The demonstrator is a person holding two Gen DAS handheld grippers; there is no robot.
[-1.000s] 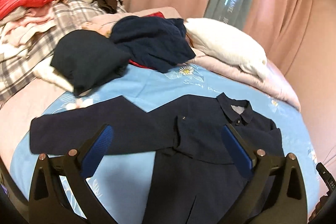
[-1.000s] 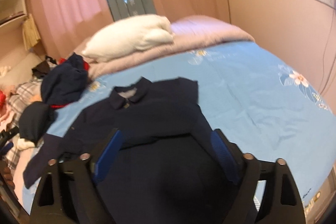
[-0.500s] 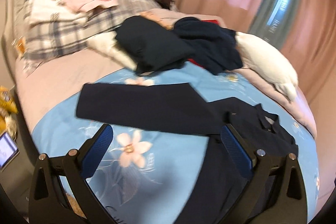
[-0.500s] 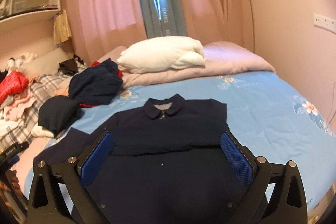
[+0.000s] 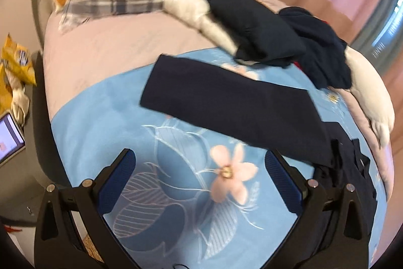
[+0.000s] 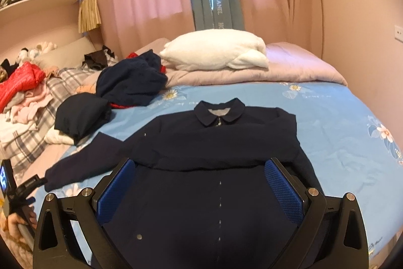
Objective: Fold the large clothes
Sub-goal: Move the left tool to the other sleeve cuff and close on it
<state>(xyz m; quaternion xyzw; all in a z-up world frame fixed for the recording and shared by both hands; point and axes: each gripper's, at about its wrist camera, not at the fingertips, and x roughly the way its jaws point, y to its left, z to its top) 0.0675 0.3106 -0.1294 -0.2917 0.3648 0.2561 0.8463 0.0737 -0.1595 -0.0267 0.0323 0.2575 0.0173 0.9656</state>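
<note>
A dark navy collared jacket point(image 6: 221, 143) lies flat on the blue flowered bedsheet point(image 6: 335, 122), collar toward the pillow. One sleeve is folded across its chest; the other sleeve point(image 5: 226, 105) stretches out to the side. My right gripper point(image 6: 199, 183) hovers open over the jacket's lower front, nothing between its blue pads. In the left wrist view, my left gripper point(image 5: 201, 180) stands open above bare sheet, just short of the outstretched sleeve. The left gripper body, held in a hand, shows at the right wrist view's left edge point(image 6: 17, 190).
A white pillow point(image 6: 216, 49) lies on a pink quilt point(image 6: 297, 64) at the bed's head. Dark folded and crumpled clothes point(image 6: 108, 92) sit beside a plaid pile with a red garment point(image 6: 20, 82). A phone point(image 5: 8, 135) and yellow packets point(image 5: 15, 62) lie on the floor.
My left gripper has swung left and sunk, from over the jacket body to the sheet below the outstretched sleeve. The right gripper's jaws widened slightly and its view levelled over the jacket.
</note>
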